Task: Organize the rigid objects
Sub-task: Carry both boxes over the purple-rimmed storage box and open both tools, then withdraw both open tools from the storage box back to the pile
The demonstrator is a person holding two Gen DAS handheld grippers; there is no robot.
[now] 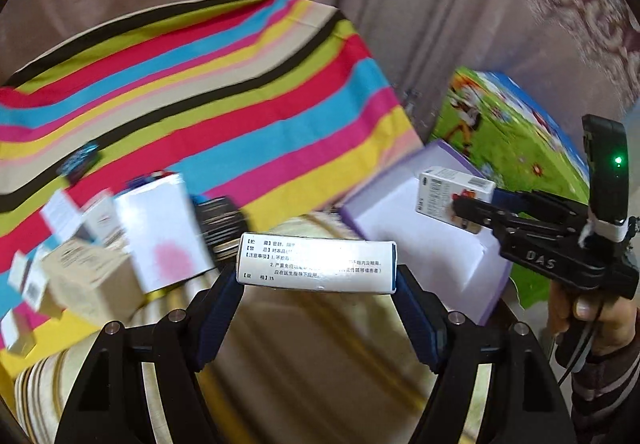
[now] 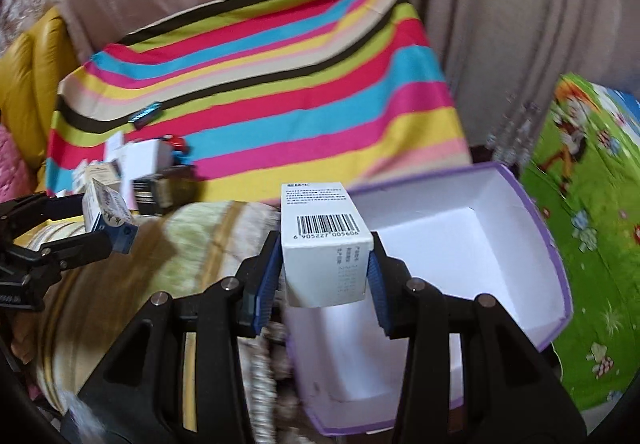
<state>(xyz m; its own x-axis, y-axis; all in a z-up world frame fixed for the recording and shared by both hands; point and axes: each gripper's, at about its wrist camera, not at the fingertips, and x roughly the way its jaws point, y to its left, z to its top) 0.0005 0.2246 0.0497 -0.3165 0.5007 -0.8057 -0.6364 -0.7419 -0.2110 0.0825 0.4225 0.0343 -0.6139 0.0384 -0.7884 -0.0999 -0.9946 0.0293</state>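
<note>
purple box (image 2: 520, 244) interior open from above | carton pile (image 1: 100, 244) crowds left | striped cloth (image 1: 240, 84) centre bare

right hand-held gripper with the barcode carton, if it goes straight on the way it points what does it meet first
Probably the open purple-edged box: the right hand-held gripper, shut on the barcode carton, points over its near wall toward the white inside. Depth is unclear, though.

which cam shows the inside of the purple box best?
Right wrist: the purple box lies open below, its white floor and walls visible, the right gripper holding a barcode carton at its near edge. Left wrist shows it side-on, partly hidden.
</note>
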